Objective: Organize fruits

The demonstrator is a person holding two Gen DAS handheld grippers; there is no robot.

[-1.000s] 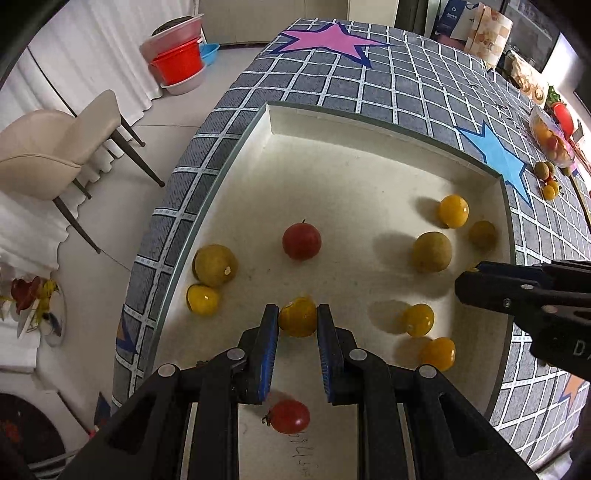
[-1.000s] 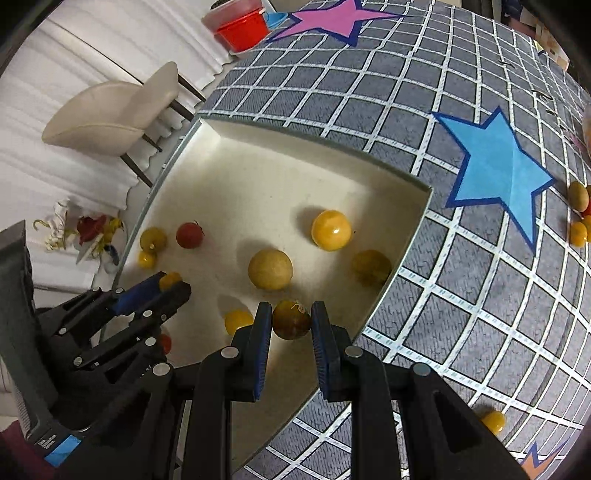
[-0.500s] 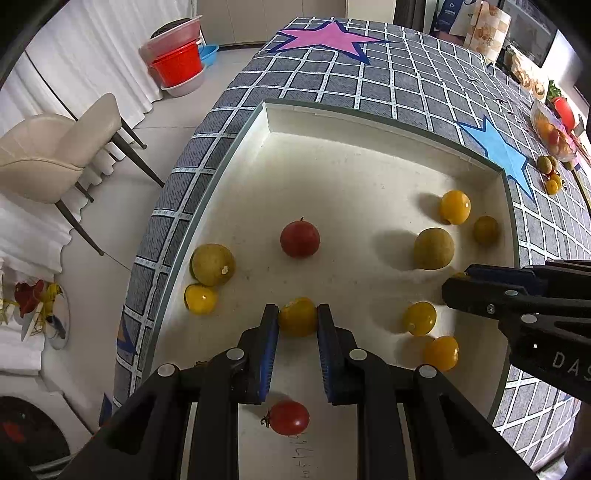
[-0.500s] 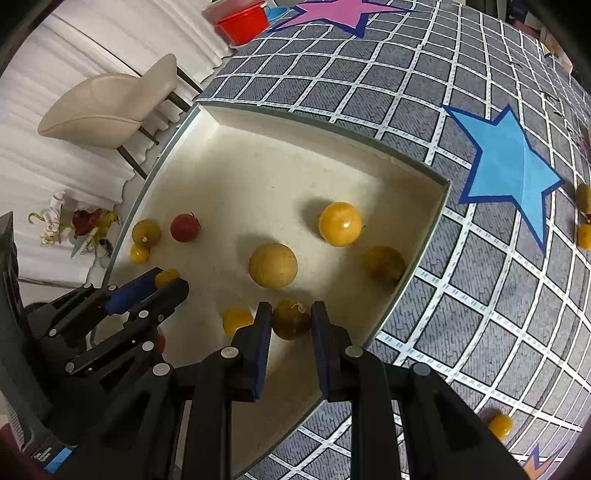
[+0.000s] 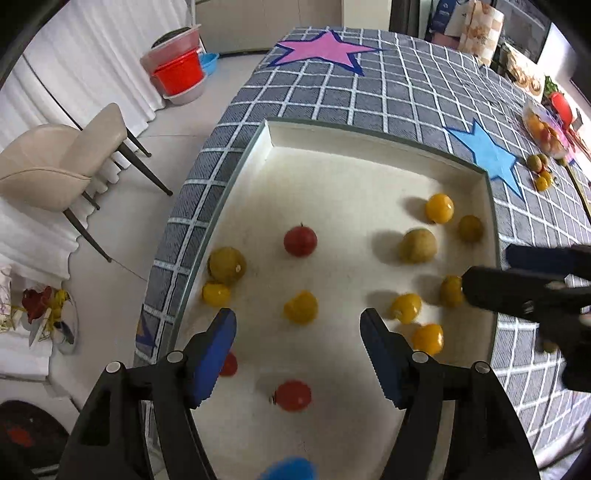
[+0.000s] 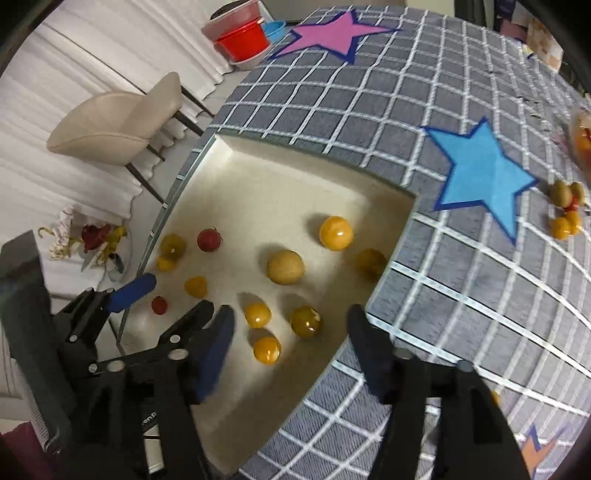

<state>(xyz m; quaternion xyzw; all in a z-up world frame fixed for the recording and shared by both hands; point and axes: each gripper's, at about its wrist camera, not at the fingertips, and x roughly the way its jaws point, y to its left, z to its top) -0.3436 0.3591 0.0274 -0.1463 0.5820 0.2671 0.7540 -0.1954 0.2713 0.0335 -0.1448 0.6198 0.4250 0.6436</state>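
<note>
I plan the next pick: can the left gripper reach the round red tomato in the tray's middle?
Probably yes. The left gripper is open, and only one small yellow fruit lies between it and the round red tomato.

This looks like a home dining area. The landmark is a table [image 5: 388, 92] covered in a grey grid-patterned cloth with pink and blue star shapes. Just beside its left edge stands a cream upholstered chair [image 5: 62, 166] on dark slanted legs, over a pale tiled floor. Behind the chair hang white pleated curtains [image 6: 74, 74]. Beyond the table's far left corner, stacked plastic basins [image 5: 177, 75], red among them, sit on the floor. At the table's far right end lie packaged snacks [image 5: 476, 26].
</note>
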